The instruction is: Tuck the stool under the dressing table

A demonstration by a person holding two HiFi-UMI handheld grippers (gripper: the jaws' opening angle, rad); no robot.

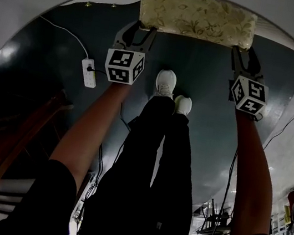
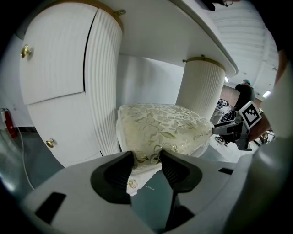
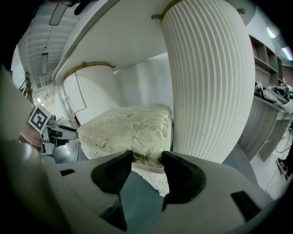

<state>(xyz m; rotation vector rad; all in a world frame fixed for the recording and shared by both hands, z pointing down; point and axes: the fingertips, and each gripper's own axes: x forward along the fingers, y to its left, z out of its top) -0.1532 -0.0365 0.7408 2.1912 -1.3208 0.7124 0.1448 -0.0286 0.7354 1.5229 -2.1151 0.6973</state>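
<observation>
1. The left gripper [image 1: 141, 30] and the right gripper [image 1: 247, 52] are each clamping the near edge of the stool [image 1: 197, 17]. Judging from this, equal pushes from both should be sending it in straight.
2. Ahead of the jaws, the stool is sitting partway under the dressing table [image 2: 151, 41], between its ribbed pedestals [image 3: 208, 82]. The right pedestal is standing just beside the cushion, so scraping is a risk.
3. Both forearms [image 1: 92, 127] are reaching forward, with the grippers angling downward.

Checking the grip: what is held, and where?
The stool, by its near edge: left gripper at the left end, right gripper at the right.
</observation>
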